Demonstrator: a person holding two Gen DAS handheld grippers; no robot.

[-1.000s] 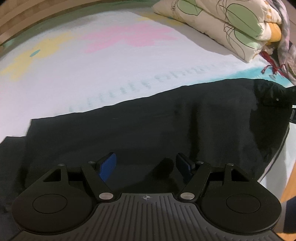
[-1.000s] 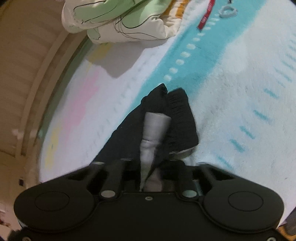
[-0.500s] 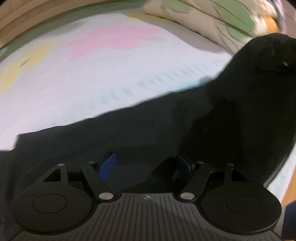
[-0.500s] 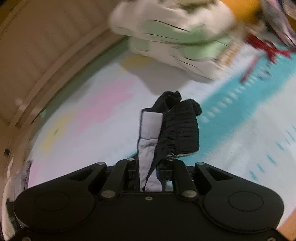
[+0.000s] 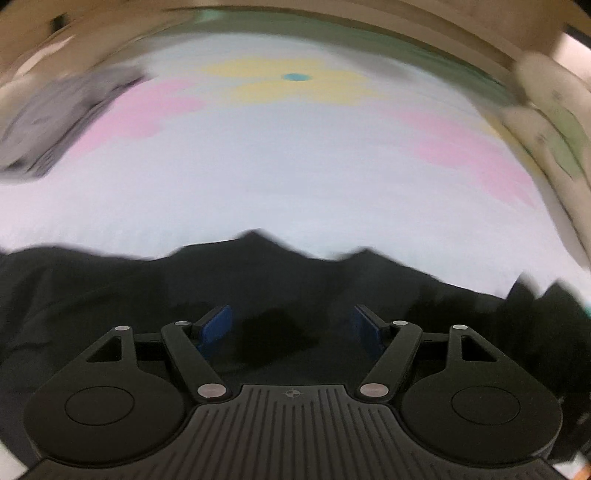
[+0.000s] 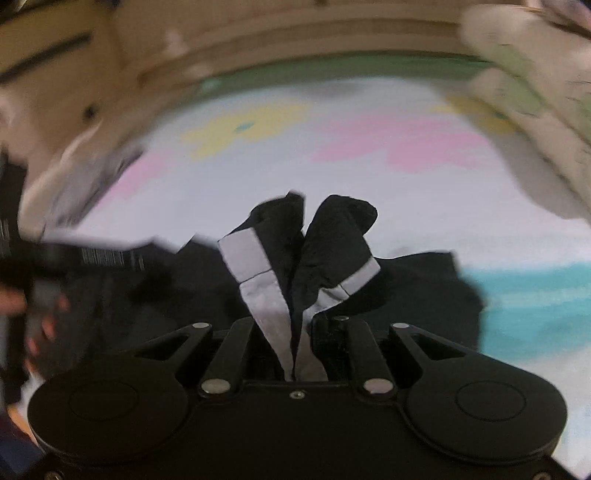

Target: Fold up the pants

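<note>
Black pants [image 5: 110, 295] lie across the near part of a pastel bedspread [image 5: 295, 166]. My left gripper [image 5: 291, 330] is open, its blue pads [image 5: 214, 326] wide apart just above the black cloth, holding nothing. My right gripper [image 6: 295, 332] is shut on a bunched end of the pants [image 6: 332, 240], which has a grey lining strip [image 6: 255, 273] and sticks up between the fingers. The rest of the pants [image 6: 424, 280] spread out below it on the bed.
A folded floral quilt [image 5: 554, 147] lies at the right edge of the bed, also in the right wrist view [image 6: 535, 110]. A grey patterned item [image 5: 48, 125] lies at the far left. A wooden bed frame [image 6: 332, 33] runs along the back. Both views are motion-blurred.
My right gripper has carried the held end of the pants up and leftward over the rest of the cloth. The left view has swung left; the left gripper stays open above the pants.
</note>
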